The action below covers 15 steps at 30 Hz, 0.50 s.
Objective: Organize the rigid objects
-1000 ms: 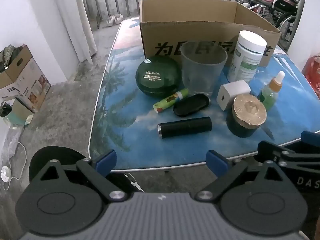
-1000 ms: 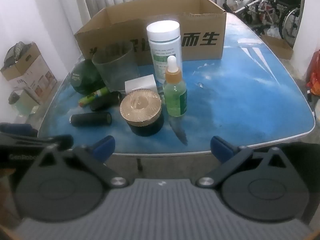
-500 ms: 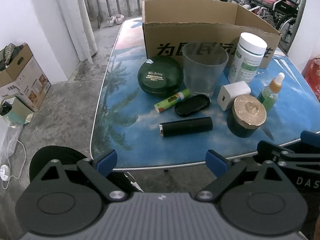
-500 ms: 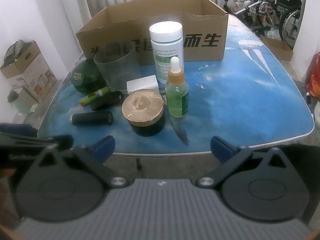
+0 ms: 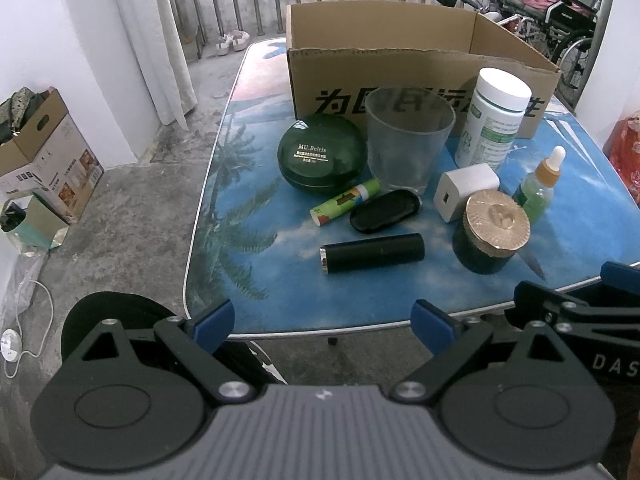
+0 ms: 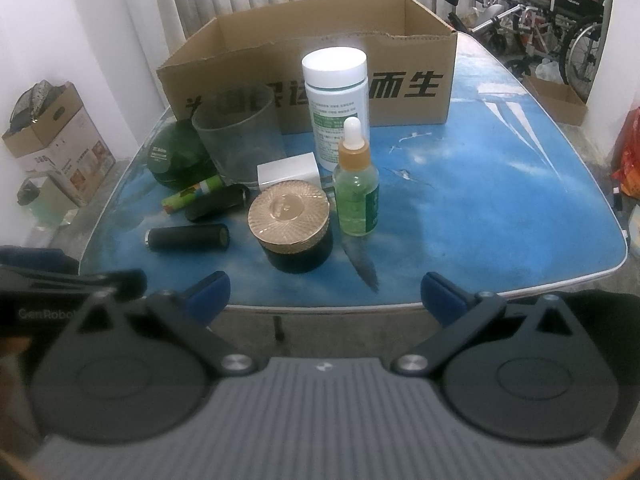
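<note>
Both claws hang wide and empty before the table's [image 5: 224, 216] near edge, left gripper [image 5: 322, 320] beside right gripper [image 6: 324, 294]. Left to right: green round case [image 5: 322, 154], clear cup [image 5: 408, 136], black tube [image 5: 372, 258], gold-lidded jar [image 5: 494, 230], white bottle [image 5: 494, 116], dropper bottle [image 5: 538, 192]. Cardboard box [image 5: 400, 40] stands behind.

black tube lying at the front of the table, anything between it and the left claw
Nothing visible. The black tube lies alone nearest the table's front edge, with bare blue tabletop between it and the open left claw. The gold-lid jar sits off to its right, apart from it.
</note>
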Each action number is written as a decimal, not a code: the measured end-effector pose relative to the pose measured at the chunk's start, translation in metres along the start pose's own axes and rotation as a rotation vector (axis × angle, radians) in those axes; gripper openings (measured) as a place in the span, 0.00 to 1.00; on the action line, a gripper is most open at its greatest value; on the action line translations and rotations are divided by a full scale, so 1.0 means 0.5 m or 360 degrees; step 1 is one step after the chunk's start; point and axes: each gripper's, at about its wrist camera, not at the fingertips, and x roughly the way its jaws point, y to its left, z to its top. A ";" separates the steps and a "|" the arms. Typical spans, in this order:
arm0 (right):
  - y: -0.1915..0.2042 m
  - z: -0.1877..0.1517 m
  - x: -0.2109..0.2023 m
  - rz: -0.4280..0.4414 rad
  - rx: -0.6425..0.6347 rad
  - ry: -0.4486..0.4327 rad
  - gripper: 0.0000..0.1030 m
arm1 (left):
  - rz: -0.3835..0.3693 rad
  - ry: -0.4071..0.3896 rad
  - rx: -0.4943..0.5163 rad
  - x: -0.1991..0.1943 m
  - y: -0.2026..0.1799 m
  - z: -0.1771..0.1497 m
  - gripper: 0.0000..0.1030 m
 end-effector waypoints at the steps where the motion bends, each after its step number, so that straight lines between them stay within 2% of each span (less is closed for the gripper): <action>1: 0.000 0.000 0.001 0.0000 0.0000 0.0001 0.99 | 0.0000 0.0000 0.0000 0.000 0.000 0.000 0.93; 15: 0.004 -0.002 -0.004 -0.0002 -0.0005 -0.0005 0.99 | 0.0000 -0.0008 -0.0003 -0.006 0.000 -0.004 0.93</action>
